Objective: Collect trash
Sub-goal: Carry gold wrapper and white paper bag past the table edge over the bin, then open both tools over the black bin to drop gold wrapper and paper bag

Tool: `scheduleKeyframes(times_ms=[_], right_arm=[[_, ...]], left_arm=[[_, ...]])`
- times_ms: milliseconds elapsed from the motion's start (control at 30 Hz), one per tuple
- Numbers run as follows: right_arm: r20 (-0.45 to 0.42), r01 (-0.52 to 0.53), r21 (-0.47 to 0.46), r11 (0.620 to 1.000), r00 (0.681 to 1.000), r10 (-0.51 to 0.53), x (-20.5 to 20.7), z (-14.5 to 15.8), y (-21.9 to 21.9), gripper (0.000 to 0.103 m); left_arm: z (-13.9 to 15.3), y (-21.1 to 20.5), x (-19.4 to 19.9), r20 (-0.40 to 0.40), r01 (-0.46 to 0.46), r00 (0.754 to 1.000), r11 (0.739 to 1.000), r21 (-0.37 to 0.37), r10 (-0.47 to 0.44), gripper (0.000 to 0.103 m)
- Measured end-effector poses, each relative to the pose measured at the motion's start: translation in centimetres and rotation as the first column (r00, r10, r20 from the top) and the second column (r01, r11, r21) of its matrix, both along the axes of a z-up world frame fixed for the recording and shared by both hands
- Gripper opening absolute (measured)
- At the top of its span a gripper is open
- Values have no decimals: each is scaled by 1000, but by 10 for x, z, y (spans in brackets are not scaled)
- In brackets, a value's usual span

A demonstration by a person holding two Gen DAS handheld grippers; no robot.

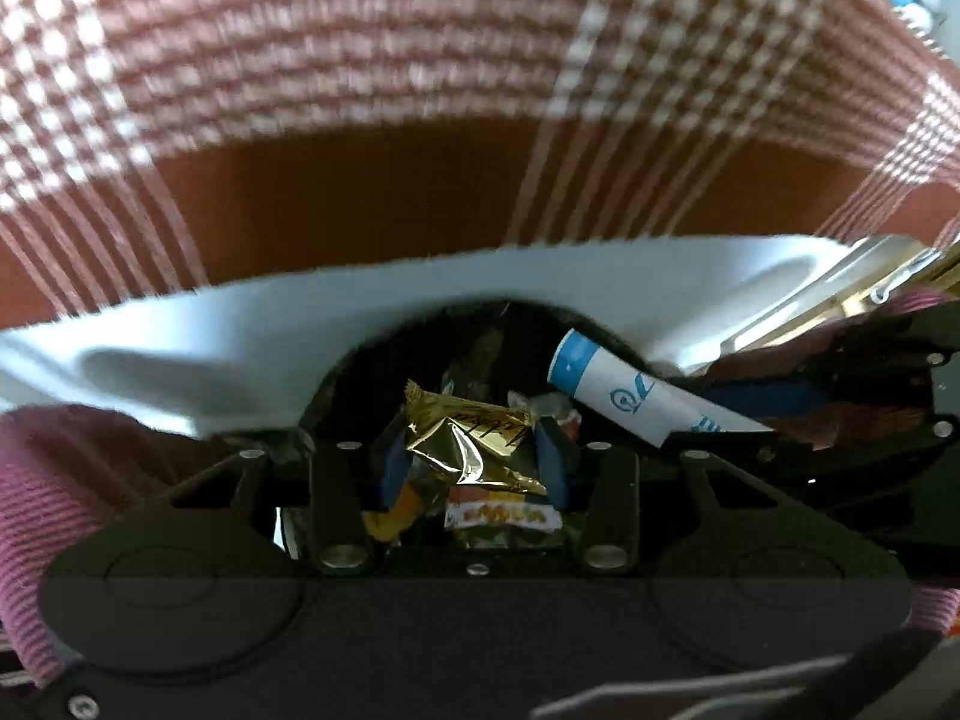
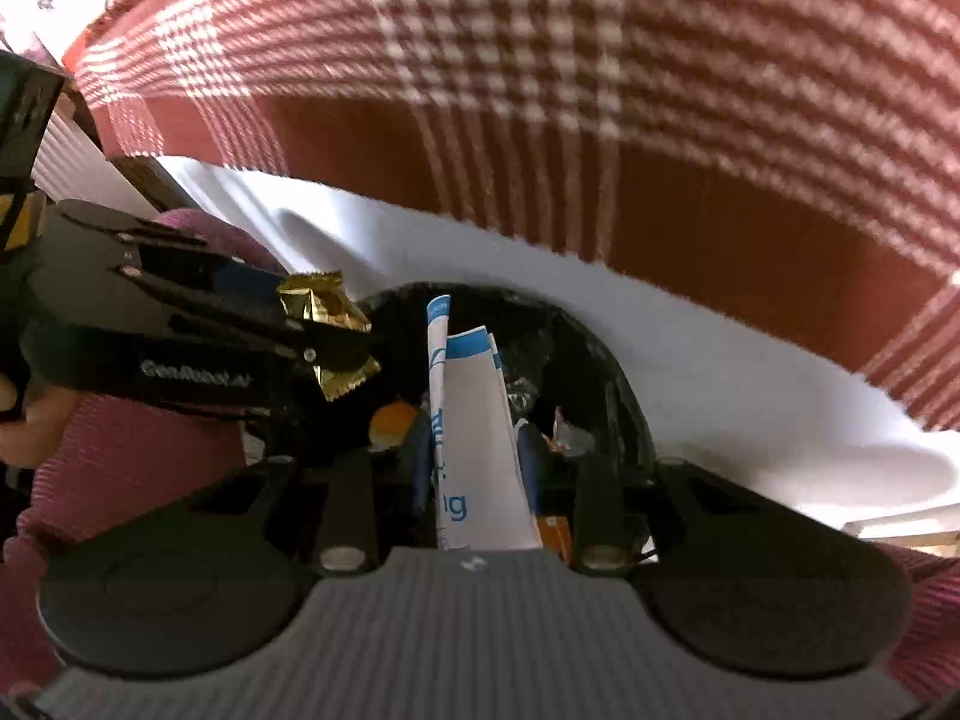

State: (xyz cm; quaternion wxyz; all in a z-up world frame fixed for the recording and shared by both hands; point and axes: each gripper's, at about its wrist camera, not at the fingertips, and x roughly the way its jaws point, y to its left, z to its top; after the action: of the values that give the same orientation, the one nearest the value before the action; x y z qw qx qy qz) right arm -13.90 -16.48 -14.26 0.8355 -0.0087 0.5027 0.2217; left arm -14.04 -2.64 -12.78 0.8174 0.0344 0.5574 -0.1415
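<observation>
The bin mouth is narrow and crowded: both grippers' loads, the gold wrapper and the white packet, fill it, with trash below. The checked cloth beyond lies bare.

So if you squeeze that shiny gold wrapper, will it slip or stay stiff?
The gold wrapper already looks creased and dented between the left hand-held gripper fingers, so it probably crumples rather than staying stiff. Its glossy foil might slide a little, though the jaws pinch it on both sides. It seems light: it juts out past the fingers without sagging in the right wrist view.
</observation>
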Motion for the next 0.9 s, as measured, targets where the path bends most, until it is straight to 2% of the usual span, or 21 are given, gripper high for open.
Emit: scheduleKeyframes(times_ms=[167,400,467,533,600,800,900], right_arm=[[-26,11,-5,1000,1000,-11,4,-12,4,39],[-34,7,-3,1000,999,-8,9,-15,6,52],[-36,4,4,1000,999,-4,9,-15,5,52],[-36,2,3,1000,999,-2,9,-14,6,60],[-27,-4,-2,1000,1000,4,8,-13,8,61],[-10,-6,-9,1000,1000,6,8,-10,10,68],[-7,1,-1,1000,1000,-1,8,-9,6,71]], left_arm=[[-13,-2,3,-28,-4,1000,1000,15,4,43],[-16,-3,5,-40,-7,999,1000,20,8,44],[-16,-3,5,-41,-5,999,1000,19,6,46],[-19,-4,4,-43,-3,999,1000,21,4,49],[-19,-4,3,-47,-3,999,1000,23,4,58],[-19,-4,-1,-37,-12,999,999,38,13,73],[-16,-2,-1,-42,-22,999,999,30,23,76]])
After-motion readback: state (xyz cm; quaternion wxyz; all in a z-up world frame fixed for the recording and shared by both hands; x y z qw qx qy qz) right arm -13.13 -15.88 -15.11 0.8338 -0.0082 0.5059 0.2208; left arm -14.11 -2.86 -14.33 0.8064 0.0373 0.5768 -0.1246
